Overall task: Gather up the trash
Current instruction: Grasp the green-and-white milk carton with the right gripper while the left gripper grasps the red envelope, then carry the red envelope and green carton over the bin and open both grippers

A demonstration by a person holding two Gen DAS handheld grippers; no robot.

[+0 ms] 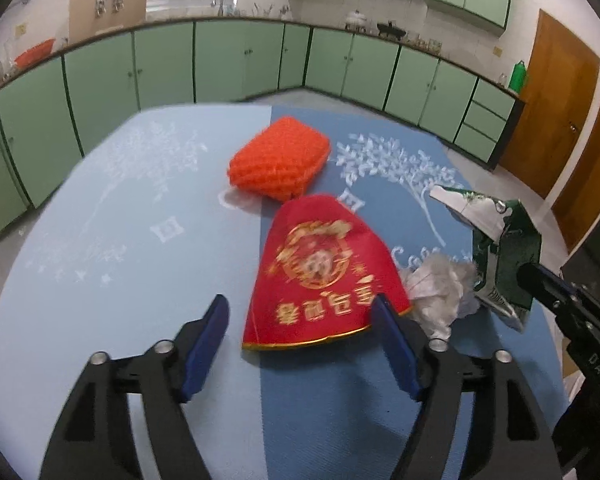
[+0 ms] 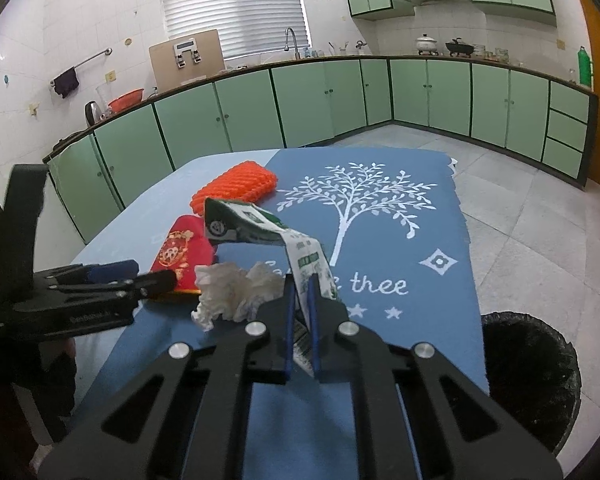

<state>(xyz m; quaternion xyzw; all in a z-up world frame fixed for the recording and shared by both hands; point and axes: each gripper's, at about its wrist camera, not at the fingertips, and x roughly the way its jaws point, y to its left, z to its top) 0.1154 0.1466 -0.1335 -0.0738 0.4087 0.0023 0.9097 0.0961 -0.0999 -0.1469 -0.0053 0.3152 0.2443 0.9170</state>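
- Right gripper [image 2: 300, 284]: jaws closed on the flattened green-and-white carton [image 2: 256, 224], pinching its lower white strip between the 2 blue pads [image 2: 288, 320].
- Carton lifted off the tablecloth [image 2: 380, 240], bent in the middle, its green end pointing to the left, above the red packet [image 2: 180, 252].
- In the left wrist view, same carton [image 1: 496, 248] at the far right, held up in the air by the right gripper [image 1: 528, 276], which enters from the right edge.
- Left gripper [image 1: 300, 320]: jaws wide open, nothing between them, the 2 blue pads [image 1: 204, 344] apart, low over the tablecloth [image 1: 100, 280].
- Red packet [image 1: 324, 268] with gold printing lying flat on the cloth, its near edge between the open fingers, the right pad at its corner; touching or not, cannot tell.
- Crumpled white tissue [image 1: 440, 292] lying just beside the red packet on its right, under the hanging carton.
- In the right wrist view, tissue [image 2: 236, 292] just left of the closed jaws, with the left gripper [image 2: 136, 276] coming in from the left, beside the packet.
- Orange mesh sponge [image 1: 278, 158] farther away on the cloth, just behind the red packet; seen also in the right view [image 2: 236, 186], behind the carton.
- Black trash bin [image 2: 528, 376] with a dark liner standing on the floor, beside the near right corner of the table, open at the top.
- White tree print [image 2: 360, 200] on the darker blue half of the cloth.
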